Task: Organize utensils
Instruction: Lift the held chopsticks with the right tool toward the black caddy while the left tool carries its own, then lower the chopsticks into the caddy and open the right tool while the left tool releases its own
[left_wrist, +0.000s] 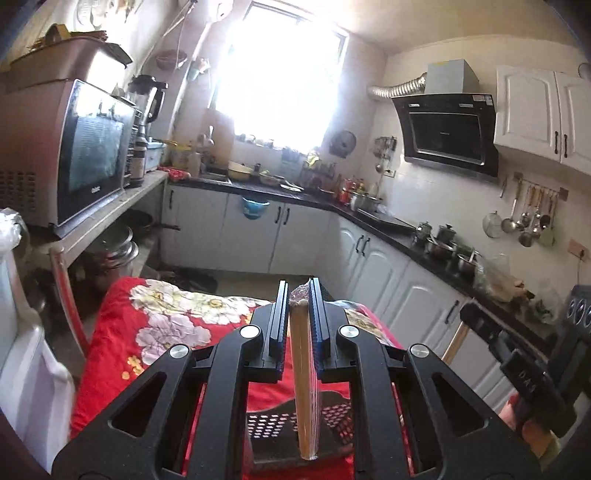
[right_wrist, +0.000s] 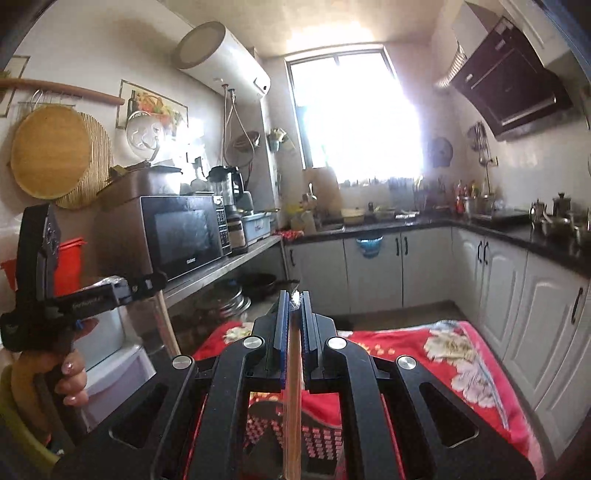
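Here both grippers, left gripper (left_wrist: 300, 295) and right gripper (right_wrist: 294, 302), pinch wrapped wooden utensils; lower each handle (left_wrist: 303, 387) slowly, upright, into the perforated black holder (left_wrist: 332, 424)

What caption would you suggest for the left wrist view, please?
Left hand-held gripper shut on plastic-wrapped chopsticks, above a black perforated basket on a red floral cloth.

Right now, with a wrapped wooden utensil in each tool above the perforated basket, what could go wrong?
Left tool pinches its plastic-wrapped utensil near the top; the film could let it slip. The right tool's utensil hangs over the black basket, whose holes might catch its tip. The two tools are close together and may knock each other.
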